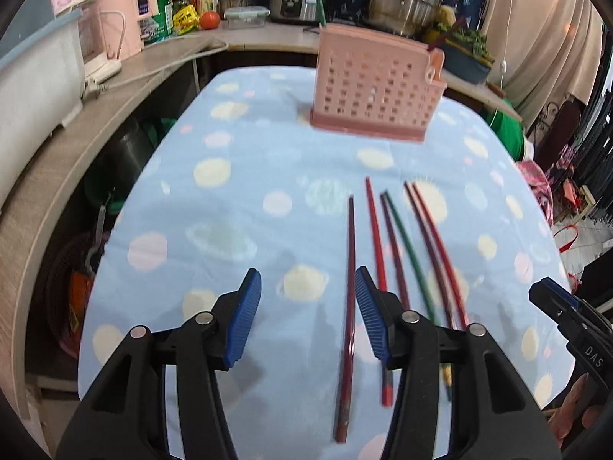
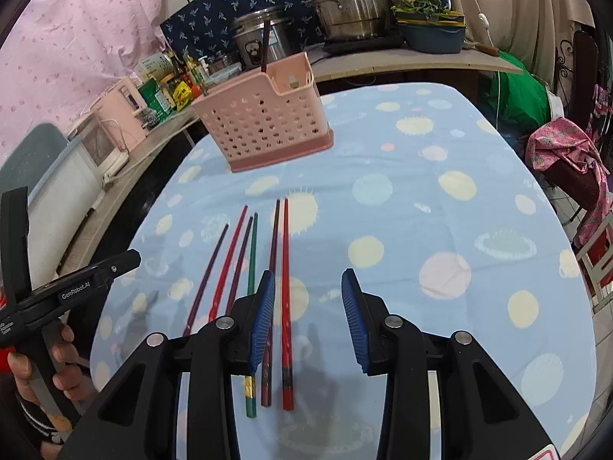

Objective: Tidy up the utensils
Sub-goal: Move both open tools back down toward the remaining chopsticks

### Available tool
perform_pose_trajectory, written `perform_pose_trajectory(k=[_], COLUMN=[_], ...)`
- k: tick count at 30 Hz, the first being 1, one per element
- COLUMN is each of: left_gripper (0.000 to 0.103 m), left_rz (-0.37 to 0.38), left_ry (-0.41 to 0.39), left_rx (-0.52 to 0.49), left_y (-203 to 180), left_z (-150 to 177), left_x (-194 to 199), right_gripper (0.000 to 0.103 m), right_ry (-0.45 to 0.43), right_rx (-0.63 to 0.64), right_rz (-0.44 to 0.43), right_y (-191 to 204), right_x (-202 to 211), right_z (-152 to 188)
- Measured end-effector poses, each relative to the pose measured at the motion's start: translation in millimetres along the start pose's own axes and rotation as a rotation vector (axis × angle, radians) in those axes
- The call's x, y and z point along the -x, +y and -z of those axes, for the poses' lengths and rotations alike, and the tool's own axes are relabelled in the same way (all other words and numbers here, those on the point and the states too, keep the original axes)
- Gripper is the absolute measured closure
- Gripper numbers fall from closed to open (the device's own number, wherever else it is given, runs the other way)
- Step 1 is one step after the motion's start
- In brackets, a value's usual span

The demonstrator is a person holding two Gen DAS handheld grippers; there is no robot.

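Six thin lacquered chopsticks (image 1: 398,253) lie side by side on the blue planet-print tablecloth (image 1: 230,207), near the cameras; the pink perforated plastic utensil caddy (image 1: 373,88) stands at the far end. The left gripper (image 1: 308,316) is spread wide, the dark red leftmost chopstick (image 1: 349,287) between its pads. The right gripper (image 2: 308,320), also spread, straddles the bright red rightmost chopstick (image 2: 286,299). Best lower squarely, then close mid-shaft so the stick stays level.

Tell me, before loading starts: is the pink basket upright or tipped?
Upright: the pink basket stands on its base on the tablecloth, opening upward.
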State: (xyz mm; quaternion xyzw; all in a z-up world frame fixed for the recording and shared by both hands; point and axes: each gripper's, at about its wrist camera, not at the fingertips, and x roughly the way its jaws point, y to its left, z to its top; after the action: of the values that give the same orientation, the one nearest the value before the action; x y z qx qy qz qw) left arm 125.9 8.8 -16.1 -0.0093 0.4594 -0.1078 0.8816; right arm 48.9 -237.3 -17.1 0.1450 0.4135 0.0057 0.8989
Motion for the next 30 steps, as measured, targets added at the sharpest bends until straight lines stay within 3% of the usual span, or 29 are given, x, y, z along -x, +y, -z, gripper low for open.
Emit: perform_pose_trajectory(k=[12, 30], left_gripper=[0.044, 0.042], left_rz=[-0.016, 0.005], left_ry=[0.064, 0.086], left_rx=[-0.018, -0.065], left_y=[-1, -13], left_z=[60, 83], left_x=[-6, -6], right_gripper=[0.068, 0.078], right_ry=[0.106, 0.110], right_rx=[0.069, 0.116], right_rz=[0.027, 0.049], right_y=[12, 20], right_x=[-22, -29], right_z=[58, 67])
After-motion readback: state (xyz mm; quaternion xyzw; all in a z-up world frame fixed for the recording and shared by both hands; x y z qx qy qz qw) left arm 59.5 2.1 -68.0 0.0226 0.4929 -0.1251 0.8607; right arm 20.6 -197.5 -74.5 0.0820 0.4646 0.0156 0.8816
